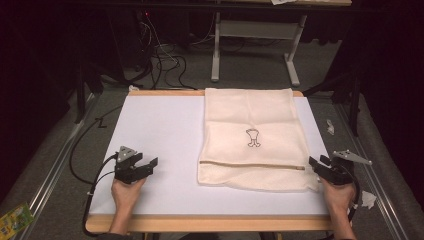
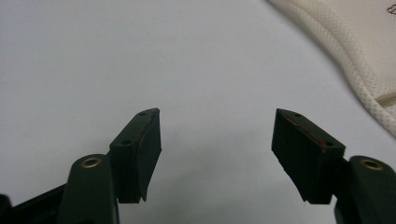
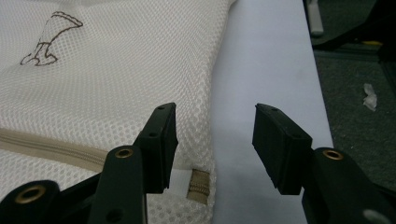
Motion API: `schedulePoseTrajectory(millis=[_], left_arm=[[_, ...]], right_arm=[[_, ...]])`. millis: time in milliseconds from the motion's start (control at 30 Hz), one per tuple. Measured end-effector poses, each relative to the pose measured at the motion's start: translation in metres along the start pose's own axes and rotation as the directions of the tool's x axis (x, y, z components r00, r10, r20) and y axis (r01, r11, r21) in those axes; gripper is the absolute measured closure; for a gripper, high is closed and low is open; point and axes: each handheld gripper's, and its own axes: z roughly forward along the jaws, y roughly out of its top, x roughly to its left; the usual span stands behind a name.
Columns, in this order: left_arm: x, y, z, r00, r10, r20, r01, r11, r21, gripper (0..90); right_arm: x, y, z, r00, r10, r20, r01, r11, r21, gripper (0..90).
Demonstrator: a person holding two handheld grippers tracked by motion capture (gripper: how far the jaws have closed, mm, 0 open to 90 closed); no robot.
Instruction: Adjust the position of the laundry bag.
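While the left claw [image 1: 150, 165] gapes well away over bare table [image 1: 160, 130], the right claw [image 3: 215, 140], jaws apart, straddles the mesh bag's [image 3: 116, 84] near zipper corner.

I am working in what is looking like a lab or recording room, not a home. I am standing at a white surface [image 1: 150, 130] with a bare wooden rim, set alone amid dark curtains hanging at nine and three o'clock. Loose black cables [image 1: 165, 62] are snaking over the grey carpeted floor [image 1: 250, 72] at eleven o'clock, running toward equipment where a small red light [image 1: 146, 14] is glowing. At twelve o'clock the grey metal legs of a bench [image 1: 255, 37] are standing. Metal rails [image 1: 50, 167] are running along the floor on both sides of me.
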Motion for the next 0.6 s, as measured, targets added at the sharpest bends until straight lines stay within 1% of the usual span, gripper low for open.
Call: schedulePoseTrajectory(millis=[33, 67, 100, 133, 167, 200, 233, 267, 300, 333, 367, 400, 433, 467, 533, 567, 600], left_arm=[[-0.003, 0.002, 0.002, 1.0000, -0.005, 0.003, 0.005, 1.0000, 0.007, 33.8], [-0.003, 0.002, 0.002, 1.0000, -0.005, 0.003, 0.005, 1.0000, 0.007, 34.1], [-0.010, 0.006, 0.005, 0.9999, -0.005, 0.016, 0.005, 0.9998, 0.020, 34.2], [-0.010, 0.006, 0.005, 0.9999, -0.005, 0.016, 0.005, 0.9998, 0.020, 34.4], [-0.017, 0.010, 0.008, 0.9993, -0.004, 0.036, 0.004, 0.9997, 0.023, 34.6], [-0.020, 0.012, 0.010, 0.9993, 0.001, 0.039, -0.002, 0.9996, 0.028, 34.8], [-0.020, 0.012, 0.010, 0.9993, 0.001, 0.039, -0.002, 0.9996, 0.028, 34.8], [-0.028, 0.015, 0.015, 0.9984, 0.009, 0.056, -0.011, 0.9993, 0.036, 34.9], [-0.032, 0.016, 0.017, 0.9979, 0.007, 0.065, -0.009, 0.9992, 0.039, 35.3], [-0.032, 0.016, 0.017, 0.9979, 0.007, 0.065, -0.009, 0.9992, 0.039, 35.3], [-0.036, 0.018, 0.019, 0.9973, 0.009, 0.073, -0.012, 0.9988, 0.048, 35.3], [-0.042, 0.020, 0.024, 0.9960, 0.004, 0.090, -0.009, 0.9983, 0.057, 35.4], [-0.042, 0.020, 0.024, 0.9960, 0.004, 0.090, -0.009, 0.9983, 0.057, 35.3], [-0.049, 0.023, 0.029, 0.9951, 0.009, 0.098, -0.015, 0.9979, 0.063, 35.5], [-0.055, 0.027, 0.033, 0.9928, 0.006, 0.119, -0.014, 0.9978, 0.065, 35.8], [-0.055, 0.027, 0.033, 0.9928, 0.006, 0.119, -0.014, 0.9978, 0.065, 35.8], [-0.058, 0.028, 0.035, 0.9924, 0.011, 0.122, -0.020, 0.9974, 0.069, 35.8]], right_arm=[[0.000, 0.001, 0.000, 1.0000, 0.004, -0.001, -0.004, 1.000, 0.010, 50.7], [0.000, 0.001, 0.000, 1.0000, 0.005, 0.000, -0.005, 1.000, 0.014, 50.7], [0.000, 0.002, 0.000, 1.0000, 0.009, -0.001, -0.009, 1.000, 0.019, 50.6], [0.000, 0.002, 0.000, 1.0000, 0.009, -0.001, -0.009, 1.000, 0.019, 50.6], [0.000, 0.005, -0.001, 0.9999, 0.015, 0.002, -0.015, 1.000, 0.017, 50.5], [0.001, 0.007, -0.002, 0.9999, 0.011, -0.009, -0.011, 1.000, 0.019, 50.7], [0.002, 0.008, -0.002, 0.9998, 0.012, -0.015, -0.012, 1.000, 0.025, 50.7], [0.003, 0.010, -0.002, 0.9997, 0.004, -0.023, -0.003, 1.000, 0.031, 50.8], [0.004, 0.012, -0.002, 0.9998, -0.001, -0.022, 0.001, 0.999, 0.034, 50.8], [0.006, 0.013, -0.002, 0.9997, -0.007, -0.023, 0.008, 0.999, 0.038, 50.7], [0.006, 0.013, -0.002, 0.9997, -0.007, -0.023, 0.008, 0.999, 0.038, 50.7], [0.008, 0.016, -0.001, 0.9995, -0.002, -0.032, 0.003, 0.999, 0.045, 50.7], [0.008, 0.016, -0.001, 0.9995, -0.002, -0.032, 0.003, 0.999, 0.045, 50.7], [0.010, 0.019, 0.000, 0.9995, -0.013, -0.027, 0.014, 0.999, 0.051, 51.3], [0.012, 0.021, 0.001, 0.9997, -0.012, -0.023, 0.014, 0.998, 0.062, 51.5], [0.012, 0.021, 0.001, 0.9997, -0.012, -0.023, 0.014, 0.998, 0.062, 51.5], [0.013, 0.023, 0.002, 0.9997, -0.015, -0.019, 0.016, 0.998, 0.068, 51.5]])
